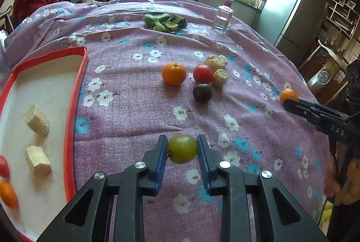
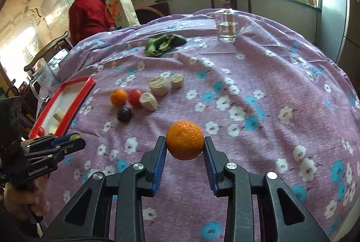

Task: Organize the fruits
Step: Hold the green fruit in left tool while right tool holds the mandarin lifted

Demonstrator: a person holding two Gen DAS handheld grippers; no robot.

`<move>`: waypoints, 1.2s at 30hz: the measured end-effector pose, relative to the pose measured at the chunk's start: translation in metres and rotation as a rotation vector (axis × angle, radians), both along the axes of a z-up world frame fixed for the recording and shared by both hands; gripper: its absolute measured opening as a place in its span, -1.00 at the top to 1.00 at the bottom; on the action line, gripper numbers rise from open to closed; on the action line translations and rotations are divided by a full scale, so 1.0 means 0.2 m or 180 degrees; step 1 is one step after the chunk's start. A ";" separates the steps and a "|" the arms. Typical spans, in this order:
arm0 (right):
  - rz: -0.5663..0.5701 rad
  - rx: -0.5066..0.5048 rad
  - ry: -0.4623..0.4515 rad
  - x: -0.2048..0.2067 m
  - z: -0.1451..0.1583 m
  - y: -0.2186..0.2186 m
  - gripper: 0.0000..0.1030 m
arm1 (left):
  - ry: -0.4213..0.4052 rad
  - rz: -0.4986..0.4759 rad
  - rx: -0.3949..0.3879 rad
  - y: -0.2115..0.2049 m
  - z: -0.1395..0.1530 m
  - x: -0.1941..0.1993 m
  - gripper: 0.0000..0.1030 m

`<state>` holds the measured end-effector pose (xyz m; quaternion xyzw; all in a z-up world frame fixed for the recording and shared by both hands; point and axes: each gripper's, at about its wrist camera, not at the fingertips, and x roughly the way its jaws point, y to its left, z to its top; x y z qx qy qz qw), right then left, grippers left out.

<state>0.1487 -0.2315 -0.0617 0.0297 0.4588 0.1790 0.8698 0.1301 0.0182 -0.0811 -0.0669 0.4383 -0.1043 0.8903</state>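
Left wrist view
Left tongs: pinching a green fruit between the blue pads, above the cloth.
Tray: to the left of the tongs, well nearer this hand than the right one; its long red rim runs away from the camera. It holds two pale blocks, a red fruit and a small orange.
Likely move: carry the green fruit left over that rim.
Loose fruit: orange, tomato and plum straight ahead, mid-table, beside bread pieces.

Right wrist view
Right tongs: clamped on an orange, one pad on each side.
Tray: far to the left, beyond the left tongs; the right hand has the longer reach.
Remaining pile: orange, tomato, plum, ahead and left.
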 end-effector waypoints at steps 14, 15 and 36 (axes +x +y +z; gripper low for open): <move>0.0395 -0.0002 0.0144 -0.19 -0.03 0.24 0.35 | 0.0040 -0.0095 -0.0042 0.00 0.03 -0.14 0.50; 0.0398 -0.0003 0.0145 -0.20 -0.03 0.24 0.35 | 0.0037 -0.0100 -0.0044 0.00 0.03 -0.15 0.50; 0.0415 -0.0024 0.0249 -0.22 -0.05 0.24 0.35 | 0.0149 -0.0204 -0.0013 -0.05 0.01 -0.13 0.50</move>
